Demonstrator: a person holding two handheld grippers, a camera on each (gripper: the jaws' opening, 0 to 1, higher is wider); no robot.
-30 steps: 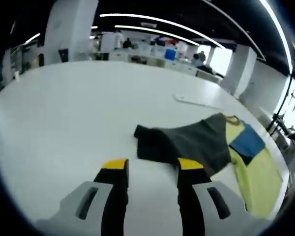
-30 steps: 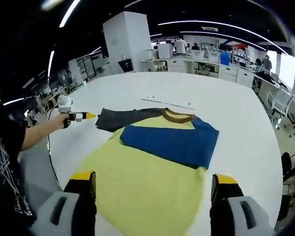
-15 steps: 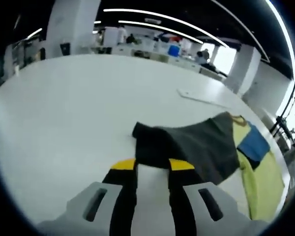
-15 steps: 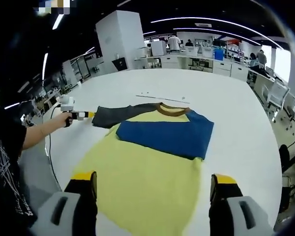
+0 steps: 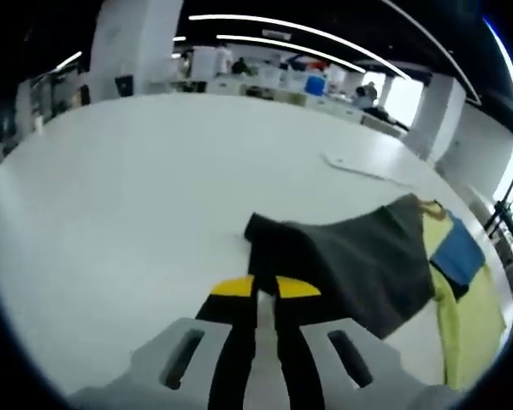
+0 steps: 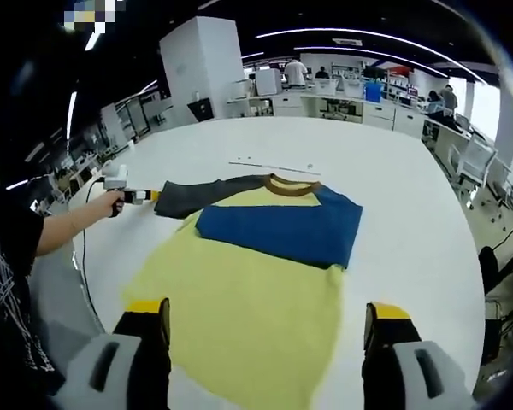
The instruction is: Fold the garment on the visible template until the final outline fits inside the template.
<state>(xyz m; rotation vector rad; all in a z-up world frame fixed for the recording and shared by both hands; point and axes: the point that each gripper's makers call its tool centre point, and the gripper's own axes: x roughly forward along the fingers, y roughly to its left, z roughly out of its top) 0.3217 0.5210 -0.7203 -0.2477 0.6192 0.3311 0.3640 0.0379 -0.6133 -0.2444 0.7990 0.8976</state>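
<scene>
A yellow T-shirt (image 6: 239,299) lies flat on the white table (image 6: 410,222). Its blue sleeve (image 6: 282,231) is folded across the chest, and the dark grey sleeve (image 6: 197,195) stretches out to the left. The collar (image 6: 289,184) is brown. My left gripper (image 5: 264,287) has its jaws almost together on the cuff edge of the grey sleeve (image 5: 350,260). In the right gripper view, that left gripper (image 6: 150,196) meets the sleeve's end, held by a person's hand. My right gripper (image 6: 265,312) is open, its jaws wide apart above the shirt's hem and holding nothing.
A thin pale strip (image 6: 274,166) lies on the table just beyond the collar and also appears as the strip (image 5: 359,168) in the left gripper view. The person's arm (image 6: 60,231) reaches in from the left. Desks and people stand far behind the table.
My left gripper's jaws have closed from wide apart to nearly together at the grey sleeve's cuff. The right gripper has stayed open; its view has shifted slightly.
</scene>
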